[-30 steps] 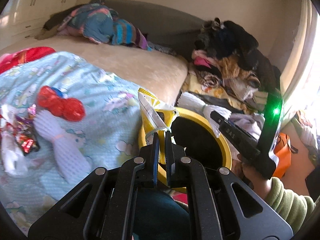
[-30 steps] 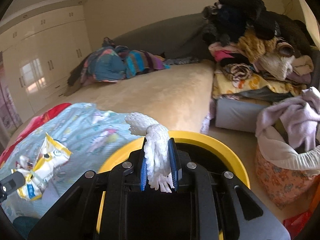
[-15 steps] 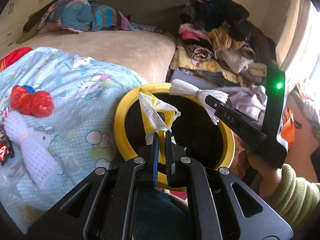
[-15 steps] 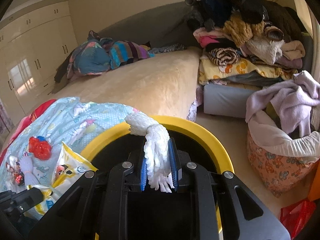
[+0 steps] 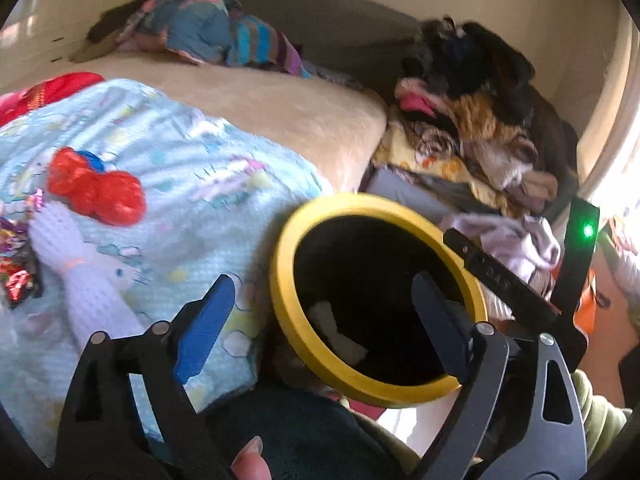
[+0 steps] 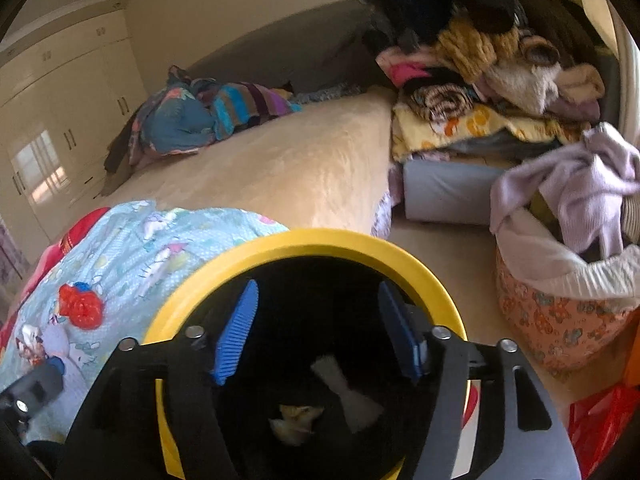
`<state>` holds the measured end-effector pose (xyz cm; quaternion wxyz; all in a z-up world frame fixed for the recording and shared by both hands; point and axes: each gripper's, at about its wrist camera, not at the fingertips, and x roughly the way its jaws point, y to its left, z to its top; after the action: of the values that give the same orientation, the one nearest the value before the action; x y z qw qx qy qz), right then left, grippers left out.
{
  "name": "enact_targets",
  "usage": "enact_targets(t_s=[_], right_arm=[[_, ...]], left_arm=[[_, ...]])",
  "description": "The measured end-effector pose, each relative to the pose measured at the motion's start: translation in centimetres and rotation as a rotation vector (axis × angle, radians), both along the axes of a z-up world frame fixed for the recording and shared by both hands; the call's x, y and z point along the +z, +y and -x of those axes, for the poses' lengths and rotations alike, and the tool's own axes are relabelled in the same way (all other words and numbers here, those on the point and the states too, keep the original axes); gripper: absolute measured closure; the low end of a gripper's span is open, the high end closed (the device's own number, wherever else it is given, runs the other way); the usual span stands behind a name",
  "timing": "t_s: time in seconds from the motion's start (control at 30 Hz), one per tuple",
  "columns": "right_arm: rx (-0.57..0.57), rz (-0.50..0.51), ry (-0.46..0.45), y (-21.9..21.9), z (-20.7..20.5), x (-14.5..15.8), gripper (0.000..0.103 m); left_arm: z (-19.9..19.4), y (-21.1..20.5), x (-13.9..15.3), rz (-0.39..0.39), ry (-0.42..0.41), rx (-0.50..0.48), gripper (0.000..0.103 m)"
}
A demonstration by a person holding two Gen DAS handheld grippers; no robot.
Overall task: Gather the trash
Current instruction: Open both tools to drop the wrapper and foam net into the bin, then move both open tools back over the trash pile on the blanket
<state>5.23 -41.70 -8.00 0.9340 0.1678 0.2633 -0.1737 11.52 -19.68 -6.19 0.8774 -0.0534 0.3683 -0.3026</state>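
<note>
You are holding both hand-held grippers over the bin point(image 5: 280, 276), which is standing on the floor just beside the near right corner of the bed point(image 6: 280, 172). Your left hand-held gripper point(image 5: 320, 312) is opening, its jaws are spreading wide and nothing is between them. Your right hand-held gripper point(image 6: 316, 328) is opening too, and its jaws are also gripping nothing.

Inside the bin, a white net point(image 6: 346, 388) is lying against the dark bottom, and a yellow wrapper point(image 6: 296, 420) is lying just left of it.

More trash is lying on the blue blanket point(image 5: 200, 168) to the left of the bin: a red bag point(image 5: 96, 188), a second white net point(image 5: 80, 276) just near of it, and shiny wrappers point(image 5: 16, 264) at the left edge. A clothes basket point(image 6: 560, 312) is standing on the floor to the right of the bin.
</note>
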Motion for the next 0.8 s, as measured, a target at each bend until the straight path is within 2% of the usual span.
enact_targets(t_s=[0.13, 0.23, 0.5, 0.8], right_arm=[[0.054, 0.044, -0.047, 1.8, 0.1, 1.7, 0.030], [0.096, 0.069, -0.077, 3.2, 0.2, 2.8, 0.026], [0.231, 0.122, -0.138, 7.1, 0.4, 5.2, 0.020], [0.377, 0.125, -0.163, 11.1, 0.5, 6.6, 0.018]], left_arm=[[0.4, 1.4, 1.2, -0.003, -0.045, 0.049, 0.013], [0.6, 2.5, 2.1, 0.001, -0.069, 0.085, 0.011], [0.7, 6.5, 3.7, 0.027, -0.099, 0.209, 0.011], [1.3, 10.1, 5.2, 0.048, -0.139, 0.313, 0.011]])
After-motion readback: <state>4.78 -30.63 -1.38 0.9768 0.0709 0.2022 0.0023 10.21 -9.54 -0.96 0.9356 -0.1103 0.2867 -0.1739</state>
